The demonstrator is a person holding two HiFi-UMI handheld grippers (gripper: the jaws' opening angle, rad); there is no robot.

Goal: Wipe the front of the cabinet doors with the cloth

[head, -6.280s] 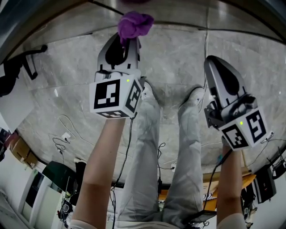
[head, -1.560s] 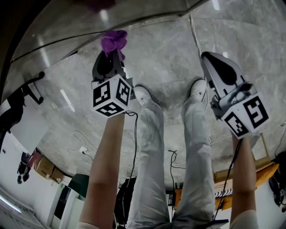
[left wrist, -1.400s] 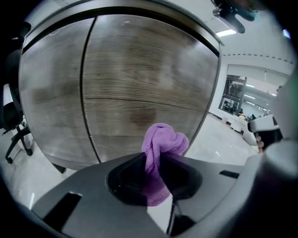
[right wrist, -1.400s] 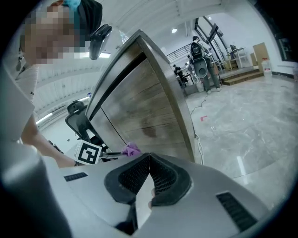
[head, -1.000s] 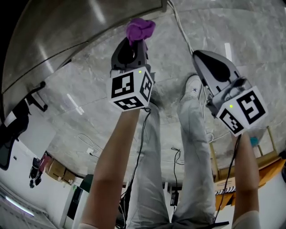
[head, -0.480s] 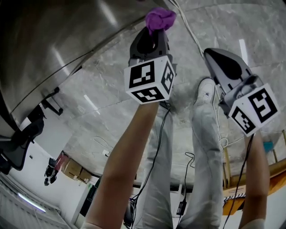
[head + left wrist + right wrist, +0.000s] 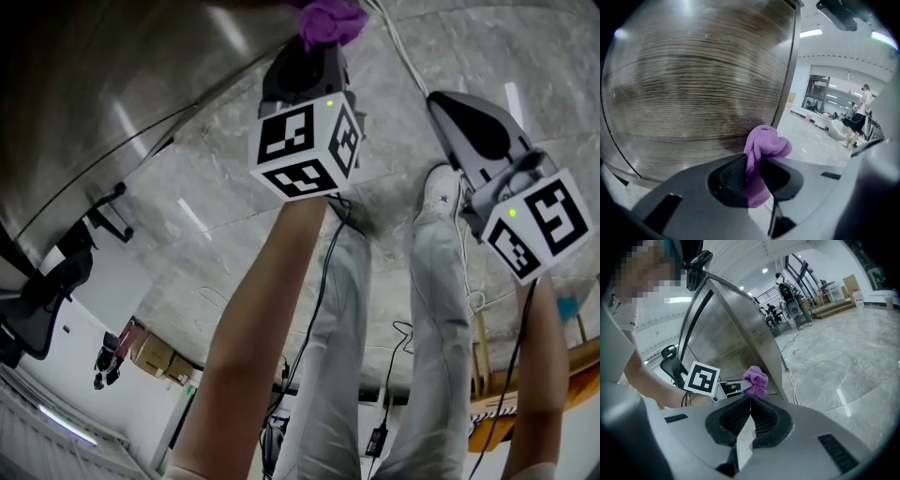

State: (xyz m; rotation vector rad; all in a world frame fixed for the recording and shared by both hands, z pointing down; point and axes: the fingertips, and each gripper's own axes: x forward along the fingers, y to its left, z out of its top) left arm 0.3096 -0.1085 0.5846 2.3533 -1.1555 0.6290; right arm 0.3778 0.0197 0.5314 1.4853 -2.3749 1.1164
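Left tongs [image 7: 754,161] pinch the cloth [image 7: 765,143], bunched end forward for the cabinet door [image 7: 693,79]. Right tongs [image 7: 750,401] idle, closed and empty.

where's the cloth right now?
The purple cloth is pinched in the left tongs, top centre of the head view, close to the cabinet door near its edge.

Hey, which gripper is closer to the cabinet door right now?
Left. The left gripper, shut on the cloth, is right up at the cabinet door. The right gripper, shut and empty, is farther back over the floor, apart from the door.
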